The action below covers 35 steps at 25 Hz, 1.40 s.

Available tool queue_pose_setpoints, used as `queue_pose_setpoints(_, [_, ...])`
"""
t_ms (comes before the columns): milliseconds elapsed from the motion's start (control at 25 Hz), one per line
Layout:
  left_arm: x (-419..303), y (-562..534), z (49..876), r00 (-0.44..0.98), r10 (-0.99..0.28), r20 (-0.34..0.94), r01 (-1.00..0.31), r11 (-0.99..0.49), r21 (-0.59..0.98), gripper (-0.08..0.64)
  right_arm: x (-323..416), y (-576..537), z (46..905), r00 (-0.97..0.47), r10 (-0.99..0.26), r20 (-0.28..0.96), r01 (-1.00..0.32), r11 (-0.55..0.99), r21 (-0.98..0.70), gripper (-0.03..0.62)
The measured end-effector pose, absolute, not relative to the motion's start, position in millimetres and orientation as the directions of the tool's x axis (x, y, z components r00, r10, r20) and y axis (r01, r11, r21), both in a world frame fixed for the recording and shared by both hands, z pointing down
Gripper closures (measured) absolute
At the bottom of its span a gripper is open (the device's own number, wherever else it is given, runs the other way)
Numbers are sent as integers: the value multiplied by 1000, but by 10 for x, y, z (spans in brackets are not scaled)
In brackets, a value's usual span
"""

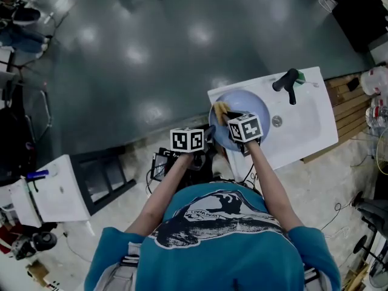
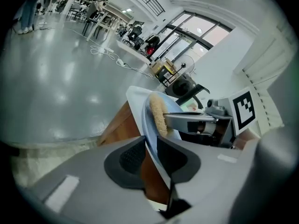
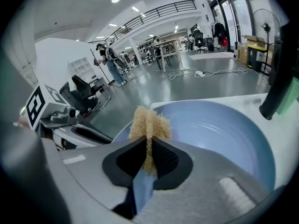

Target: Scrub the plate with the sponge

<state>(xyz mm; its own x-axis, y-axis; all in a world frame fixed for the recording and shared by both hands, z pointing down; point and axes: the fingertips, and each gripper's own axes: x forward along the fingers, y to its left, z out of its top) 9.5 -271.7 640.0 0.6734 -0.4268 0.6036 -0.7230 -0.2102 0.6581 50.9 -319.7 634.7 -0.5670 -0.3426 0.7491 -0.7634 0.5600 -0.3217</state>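
At the far left stands 1 white boxy cabinet (image 1: 51,196) with flat matte faces, on a dark, glossy floor (image 1: 133,53) that mirrors the ceiling lights. Next come the person's 2 forearms, each carrying 1 grey plastic gripper topped by 1 white cube printed with black squares, 2 cubes in all. The left gripper (image 2: 150,146) has its 2 black, cross-hatched pads closed on the thin rim of the 1 plate (image 1: 250,105), which runs edge-on between them. That plate is round, pale blue, smooth and shallow, with faint rings in its well; it is held at the left end of the sink (image 1: 315,123). The 1 sponge (image 1: 220,110) is tan, coarse and fibrous, with a frayed top edge; it lies against the plate's inner face near the left rim. The right gripper (image 1: 226,117) pinches it, the 2 textured pads squeezing its middle thin while the loose fibres flare out above them. The 1 sink is white, rectangular and smooth, with rounded corners and 1 small round metal drain (image 1: 277,121). At its back edge rises 1 black, curved faucet (image 1: 288,82). Beyond the sink's right end lie pale wooden slats (image 1: 348,105).
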Motion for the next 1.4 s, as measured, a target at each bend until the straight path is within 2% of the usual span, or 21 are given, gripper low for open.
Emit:
queue_pose_setpoints(360, [95,-2731,6392,663,-439,606,-724,-171,668,475,1273,-3436,6335,-439,-475,763,-886,373,-277,560])
queue_pose_setpoints(560, [102,-2736,6361,666,-453,593,-719,-176,672,474,1599,-3530,6344,-339,-509,791,-930,308,-200,560])
queue_pose_setpoints(720, [105,-2734,6359,667,-457,588,-718,-184,672,474,1676,-3567,6353,-316,-509,801,-940,282,-192,560])
queue_pose_setpoints(920, [111,-2715,6383,658,-450,603,-729,-183,659,474,1555,-3449,6291,-301,-498,813,-926,357,-124,560])
queue_pose_setpoints(1200, [97,-2718,6386,648,-453,612,-735,-161,659,477,726,-2980,6131,-512,-391,764,-794,555,-248,560])
queue_pose_setpoints(1400, [81,-2713,6387,643,-459,614,-734,-139,665,482,426,-2696,6231,-560,-278,780,-735,602,-313,560])
